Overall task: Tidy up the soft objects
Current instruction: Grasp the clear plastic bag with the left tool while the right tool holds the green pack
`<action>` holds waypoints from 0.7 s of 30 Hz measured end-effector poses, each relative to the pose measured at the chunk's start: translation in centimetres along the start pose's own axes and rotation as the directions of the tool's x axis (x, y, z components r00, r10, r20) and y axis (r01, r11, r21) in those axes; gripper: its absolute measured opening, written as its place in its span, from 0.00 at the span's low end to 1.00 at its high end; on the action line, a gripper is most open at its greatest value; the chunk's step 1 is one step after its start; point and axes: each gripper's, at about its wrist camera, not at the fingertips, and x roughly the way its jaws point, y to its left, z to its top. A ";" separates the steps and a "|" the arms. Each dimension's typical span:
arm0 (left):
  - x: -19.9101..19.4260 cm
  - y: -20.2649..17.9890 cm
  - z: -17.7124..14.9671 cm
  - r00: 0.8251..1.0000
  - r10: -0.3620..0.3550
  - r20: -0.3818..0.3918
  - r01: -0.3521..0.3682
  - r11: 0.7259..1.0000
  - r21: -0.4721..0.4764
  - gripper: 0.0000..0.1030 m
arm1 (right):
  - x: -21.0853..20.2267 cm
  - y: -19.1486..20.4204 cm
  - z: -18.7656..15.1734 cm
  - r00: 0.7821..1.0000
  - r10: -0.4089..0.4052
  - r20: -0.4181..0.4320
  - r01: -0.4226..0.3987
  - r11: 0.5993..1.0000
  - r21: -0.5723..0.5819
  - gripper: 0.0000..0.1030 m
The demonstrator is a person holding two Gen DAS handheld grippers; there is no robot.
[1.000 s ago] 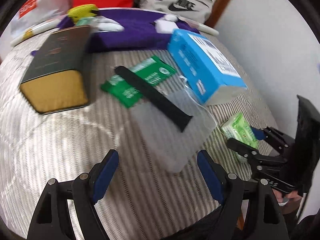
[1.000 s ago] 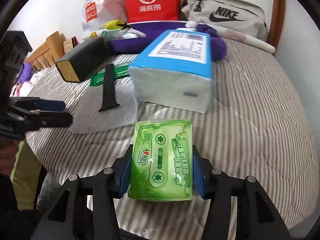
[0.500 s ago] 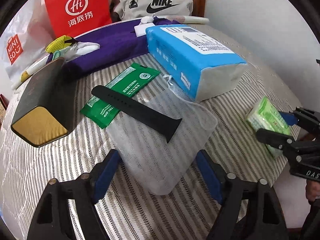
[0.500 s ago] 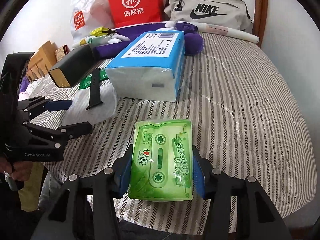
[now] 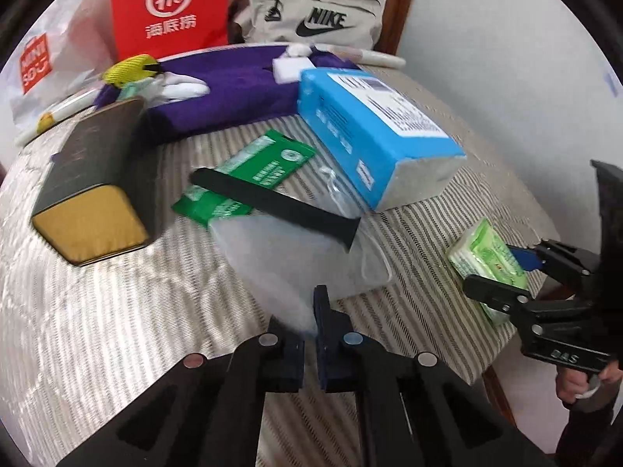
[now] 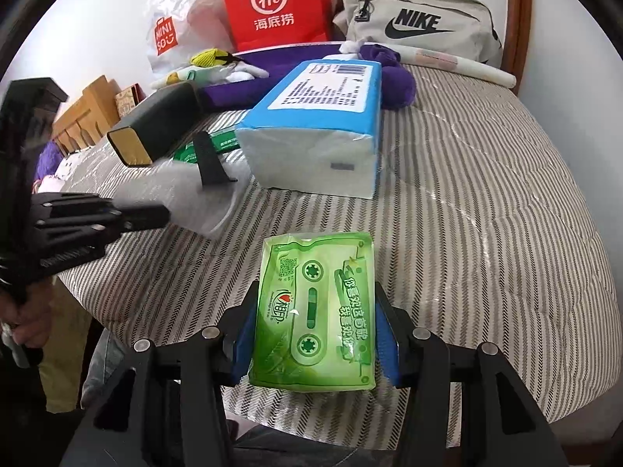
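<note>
A: Left claw (image 5: 310, 334) had just been closing. Jaws stood nearly together, pinched on the near corner of the mesh bag (image 5: 284, 249). The cloth ran up from between the pads and away from the claw.

B: How did the bag look to handle?

A: My read: light, limp, no stiffness at all. It would sag and drag rather than lift flat. A corner or edge is the only sensible hold; the middle would just bunch up. Thin cloth, so it could slip out of the pads.

B: Anything on it?

A: A black watch strap (image 5: 272, 204) lay across the far part of the bag, beyond the claw. It would likely slide off if the bag tipped.

B: Right side?

A: Right claw (image 6: 313, 334) held the green tissue pack (image 6: 313, 311) at a middling width, pads pressed on both long sides. The pack stuck out forward past the fingertips, over the striped bed (image 6: 486, 214). Looked soft, squashy, with a slick wrapper, so side grip fine.

B: Gap between them?

A: Near, not touching. The pack sat to the right of the left claw.
</note>
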 end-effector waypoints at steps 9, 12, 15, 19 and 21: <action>-4.5 3.9 -0.2 0.994 -0.042 0.100 0.053 0.993 -0.104 0.05 | 0.2 1.6 0.7 1.000 0.021 -0.003 -0.021 0.999 -0.028 0.50; -4.8 5.0 -0.5 0.994 -0.040 0.098 0.052 0.991 -0.124 0.05 | 0.5 1.9 0.9 1.000 0.018 -0.013 -0.019 0.999 -0.037 0.50; -3.7 5.5 -1.1 0.998 -0.032 0.047 0.038 0.991 -0.126 0.05 | 1.0 2.1 0.8 1.000 0.008 -0.029 -0.009 0.999 -0.038 0.50; -3.0 6.3 -1.9 1.000 0.009 0.022 -0.005 0.989 -0.151 0.24 | 1.1 2.2 0.7 0.999 0.005 -0.036 -0.007 0.999 -0.043 0.50; -3.2 6.9 -1.9 1.000 0.019 0.022 -0.015 0.984 -0.175 0.50 | 1.1 2.2 0.6 0.999 0.004 -0.042 -0.006 0.999 -0.043 0.50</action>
